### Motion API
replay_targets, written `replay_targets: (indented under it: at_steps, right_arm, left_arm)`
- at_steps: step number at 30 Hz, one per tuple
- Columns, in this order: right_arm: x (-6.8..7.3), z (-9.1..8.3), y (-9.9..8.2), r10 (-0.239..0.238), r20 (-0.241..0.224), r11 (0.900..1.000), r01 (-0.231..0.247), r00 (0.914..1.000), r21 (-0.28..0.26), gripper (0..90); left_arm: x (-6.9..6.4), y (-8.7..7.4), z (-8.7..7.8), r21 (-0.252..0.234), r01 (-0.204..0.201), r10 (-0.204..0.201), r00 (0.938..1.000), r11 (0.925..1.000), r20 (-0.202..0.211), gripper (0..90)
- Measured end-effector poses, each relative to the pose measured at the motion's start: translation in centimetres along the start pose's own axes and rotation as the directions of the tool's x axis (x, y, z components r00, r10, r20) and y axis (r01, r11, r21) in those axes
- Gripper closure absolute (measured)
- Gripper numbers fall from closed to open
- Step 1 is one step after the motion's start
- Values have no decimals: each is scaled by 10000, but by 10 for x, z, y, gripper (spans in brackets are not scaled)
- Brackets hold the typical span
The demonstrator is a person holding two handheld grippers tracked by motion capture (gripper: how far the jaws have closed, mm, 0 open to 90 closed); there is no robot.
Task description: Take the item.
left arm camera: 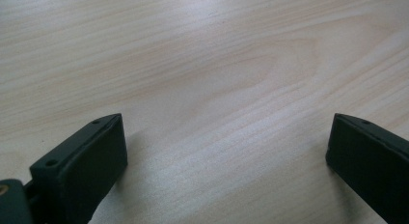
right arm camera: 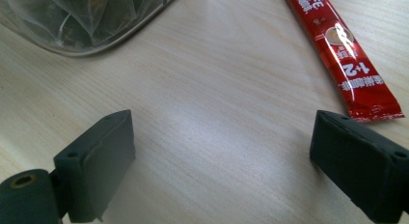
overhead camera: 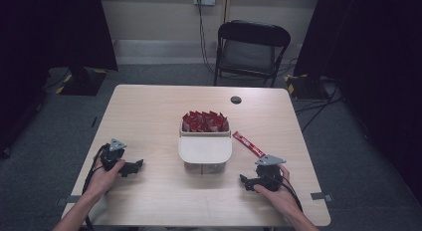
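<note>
A clear box (overhead camera: 205,141) with a pale lid over its front half stands mid-table, its open back half packed with red sachets (overhead camera: 204,122). One red sachet (overhead camera: 248,144) lies loose on the wood to the box's right. In the right gripper view that sachet (right arm camera: 346,55) lies beyond the right jaw, and the box's clear wall (right arm camera: 82,21) is at the upper left. My right gripper (right arm camera: 219,154) rests low over the table, open, with only bare wood between its jaws. My left gripper (left arm camera: 226,154) sits on the table left of the box, open and empty.
The wooden table (overhead camera: 149,116) has a round cable hole (overhead camera: 236,99) near its far edge. A black folding chair (overhead camera: 250,49) stands behind the table. Dark curtains hang at both sides of the room.
</note>
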State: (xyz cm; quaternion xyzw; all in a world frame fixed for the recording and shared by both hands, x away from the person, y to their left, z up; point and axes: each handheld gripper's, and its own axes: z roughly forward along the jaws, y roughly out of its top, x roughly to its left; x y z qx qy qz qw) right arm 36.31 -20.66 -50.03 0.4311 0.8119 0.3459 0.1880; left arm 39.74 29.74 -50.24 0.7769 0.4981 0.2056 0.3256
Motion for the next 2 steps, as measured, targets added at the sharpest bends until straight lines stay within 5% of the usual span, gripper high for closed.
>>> replay_targets:
  at_steps: [2]
  right_arm:
    - [0,0,0,-4,9,10000,4,10000,-5,78]
  left_arm:
    - [0,0,0,-4,4,-4,10000,10000,0,0]
